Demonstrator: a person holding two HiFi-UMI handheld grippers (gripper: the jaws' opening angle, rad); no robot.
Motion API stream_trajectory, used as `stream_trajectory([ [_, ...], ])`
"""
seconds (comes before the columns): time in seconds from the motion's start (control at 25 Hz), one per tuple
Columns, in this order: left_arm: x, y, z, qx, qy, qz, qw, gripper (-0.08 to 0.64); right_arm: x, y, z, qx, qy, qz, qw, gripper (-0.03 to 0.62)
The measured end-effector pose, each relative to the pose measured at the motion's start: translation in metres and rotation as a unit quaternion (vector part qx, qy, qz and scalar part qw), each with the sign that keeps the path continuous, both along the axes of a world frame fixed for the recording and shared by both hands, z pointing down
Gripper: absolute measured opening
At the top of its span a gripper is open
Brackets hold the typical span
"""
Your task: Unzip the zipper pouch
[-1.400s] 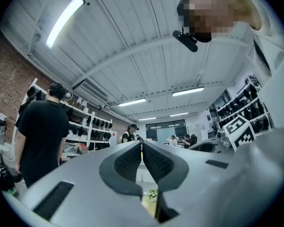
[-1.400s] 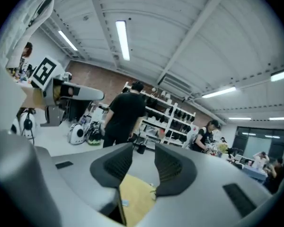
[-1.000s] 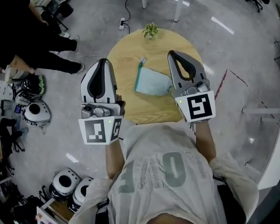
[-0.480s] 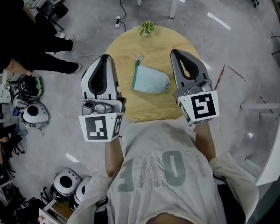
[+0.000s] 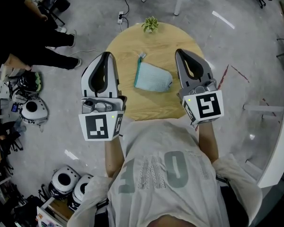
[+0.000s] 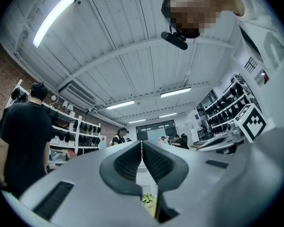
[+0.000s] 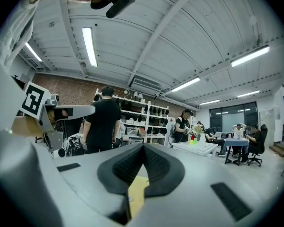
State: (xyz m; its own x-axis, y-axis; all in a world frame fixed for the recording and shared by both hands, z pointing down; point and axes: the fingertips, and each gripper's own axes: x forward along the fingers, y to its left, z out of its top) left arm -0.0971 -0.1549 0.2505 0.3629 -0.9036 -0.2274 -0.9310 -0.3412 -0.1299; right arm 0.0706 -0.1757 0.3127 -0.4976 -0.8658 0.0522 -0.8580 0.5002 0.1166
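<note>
— What is the counter point(image 5: 156, 46) like?
— It is round and made of pale wood with thin lines in it. The zipper pouch point(image 5: 153, 77) lies in the middle of it. The pouch is soft cloth, light blue-green, shaped like a puffy, bumpy rectangle.

— Where is its zipper?
— A darker green strip point(image 5: 137, 74) runs down the pouch's left side. A little pale pull tab point(image 5: 142, 57) sticks out at the far end. It is too small to tell if the zipper is open or closed.

— What about the left hand-held gripper point(image 5: 105, 56)?
— It hangs by the counter's left edge. The right hand-held gripper point(image 5: 181, 52) is over the right side. The pouch is between them and touches neither. Both are smooth grey plastic with black ribbed pads point(image 6: 128, 162). On each one the jaws are pressed together, tip to tip, and hold nothing.

— Anything else on there?
— A small leafy plant point(image 5: 150, 24) stands at the far edge.

— What can't you see?
— The near edge of the counter is hidden under the person's pale shirt point(image 5: 165, 169) and the square-marked cubes point(image 5: 100, 126). Both gripper views look up at the room, so the pouch does not show there. Only a yellow bit of the counter peeks through below the jaws.
</note>
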Motion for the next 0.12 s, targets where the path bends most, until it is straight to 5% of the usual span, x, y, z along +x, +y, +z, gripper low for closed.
stream_trajectory([
  [0.12,-0.0031,-0.0016,0.0021,0.000,-0.002,-0.003,1.0000,0.029,-0.0012,-0.0016,0.0047,-0.004,-0.003,0.000,1.000,0.029],
])
